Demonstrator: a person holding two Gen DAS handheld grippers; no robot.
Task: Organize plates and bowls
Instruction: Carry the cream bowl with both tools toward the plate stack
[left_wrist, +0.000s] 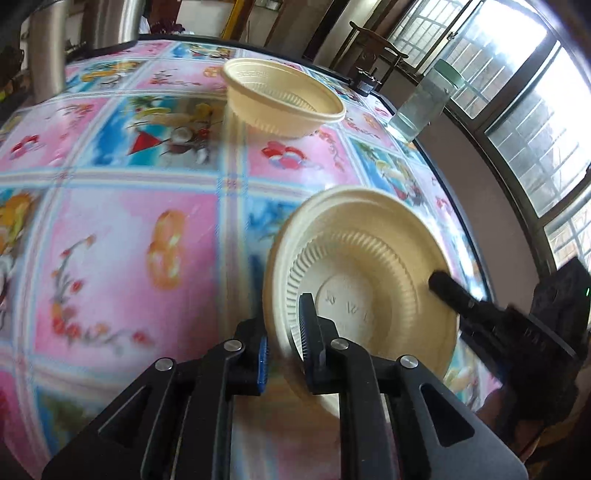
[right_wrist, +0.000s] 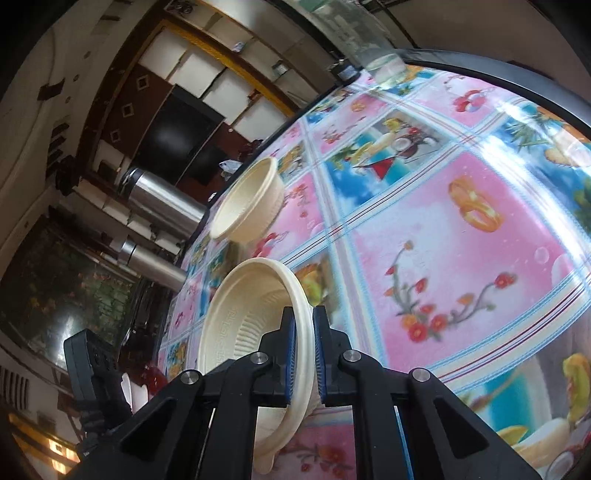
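Note:
A cream ribbed plastic bowl (left_wrist: 369, 258) hangs tilted above the flowered tablecloth (left_wrist: 122, 258), its opening turned toward the left wrist camera. My left gripper (left_wrist: 284, 341) is shut on its near left rim. A finger (left_wrist: 454, 295) of the right gripper reaches over the bowl's right rim. In the right wrist view my right gripper (right_wrist: 304, 332) is shut on the rim of this bowl (right_wrist: 240, 325), one pad inside and one outside. A second cream bowl (left_wrist: 284, 99) (right_wrist: 247, 199) stands upright on the table farther away.
Two steel canisters (left_wrist: 48, 51) (left_wrist: 110, 22) stand at the far left edge of the table. A clear jar with a green lid (left_wrist: 421, 107) sits by the right edge, below barred windows (left_wrist: 517, 110). A dark chair (left_wrist: 373, 51) stands behind the table.

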